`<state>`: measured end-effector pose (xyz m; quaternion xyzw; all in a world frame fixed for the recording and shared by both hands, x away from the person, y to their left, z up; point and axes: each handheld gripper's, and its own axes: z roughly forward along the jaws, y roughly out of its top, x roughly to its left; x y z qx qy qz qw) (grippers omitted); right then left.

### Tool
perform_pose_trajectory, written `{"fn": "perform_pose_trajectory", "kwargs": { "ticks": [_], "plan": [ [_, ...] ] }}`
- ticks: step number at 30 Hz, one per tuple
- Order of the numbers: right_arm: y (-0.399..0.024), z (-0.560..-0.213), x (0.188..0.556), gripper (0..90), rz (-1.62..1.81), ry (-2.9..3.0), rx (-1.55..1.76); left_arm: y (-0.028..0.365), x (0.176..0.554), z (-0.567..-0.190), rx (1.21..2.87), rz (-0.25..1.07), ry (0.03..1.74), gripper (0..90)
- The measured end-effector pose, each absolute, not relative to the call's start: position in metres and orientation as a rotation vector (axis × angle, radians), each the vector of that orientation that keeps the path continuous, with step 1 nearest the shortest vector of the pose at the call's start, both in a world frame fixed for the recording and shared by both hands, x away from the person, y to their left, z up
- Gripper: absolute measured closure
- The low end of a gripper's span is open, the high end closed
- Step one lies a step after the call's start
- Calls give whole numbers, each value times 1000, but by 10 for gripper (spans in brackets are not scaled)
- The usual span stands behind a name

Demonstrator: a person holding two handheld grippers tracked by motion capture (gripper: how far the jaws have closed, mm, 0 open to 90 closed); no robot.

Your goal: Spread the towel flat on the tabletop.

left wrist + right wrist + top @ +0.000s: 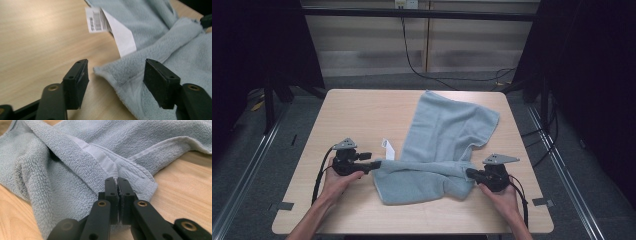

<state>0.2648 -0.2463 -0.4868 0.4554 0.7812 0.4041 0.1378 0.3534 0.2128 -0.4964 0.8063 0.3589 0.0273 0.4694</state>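
Between the jaws of the left gripper [115, 82], which stand wide apart, lies a corner of the pale blue towel [160, 50], flat on the table [37, 37] and pressed by neither pad. At the lower right of the high view the right gripper [469, 173] has its jaws clamped together on the towel's hemmed edge. By my reading, one fold is made: the near edge has been brought over into a thick band across the lower middle of that view, and the left corner is already let go. Squaring up and further folds appear left to do. Outward, the towel's far part spreads toward the upper right, rumpled, its white tag [387, 148] sticking out at left.
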Motion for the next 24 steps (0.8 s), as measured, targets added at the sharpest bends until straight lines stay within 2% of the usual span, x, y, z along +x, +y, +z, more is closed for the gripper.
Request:
{"fn": "perform_pose_trajectory", "kwargs": {
  "ticks": [2,3,4,5,6,7,8,15,19,21,22,24],
  "plan": [
    [-246,-487,265,876,1175,2259,1316,208,353,-501,2003,50,867,374],
    [-246,-487,265,876,1186,2256,1322,205,353,-502,2014,38,854,425],
    [-247,-487,265,877,1192,2259,1324,203,352,-503,2024,36,848,514],
    [-246,-486,265,876,1216,2257,1323,202,352,-505,2029,28,843,731],
    [-246,-486,265,876,1216,2257,1323,200,352,-505,2041,18,831,731],
    [-246,-485,264,876,1236,2253,1327,200,351,-505,2039,18,829,787],
    [-247,-483,264,876,1257,2251,1323,200,350,-503,2027,21,829,808],
    [-253,-450,259,877,1428,2122,1292,212,348,-468,1806,24,822,833],
    [-253,-431,265,877,1443,2073,1264,210,349,-443,1766,54,778,832],
    [-258,-415,269,877,1460,2038,1247,210,351,-428,1769,76,758,832],
    [-263,-396,271,877,1487,1993,1232,209,353,-421,1775,82,750,832],
    [-265,-386,271,877,1495,1975,1213,208,355,-407,1771,107,734,832]
  ]
}}
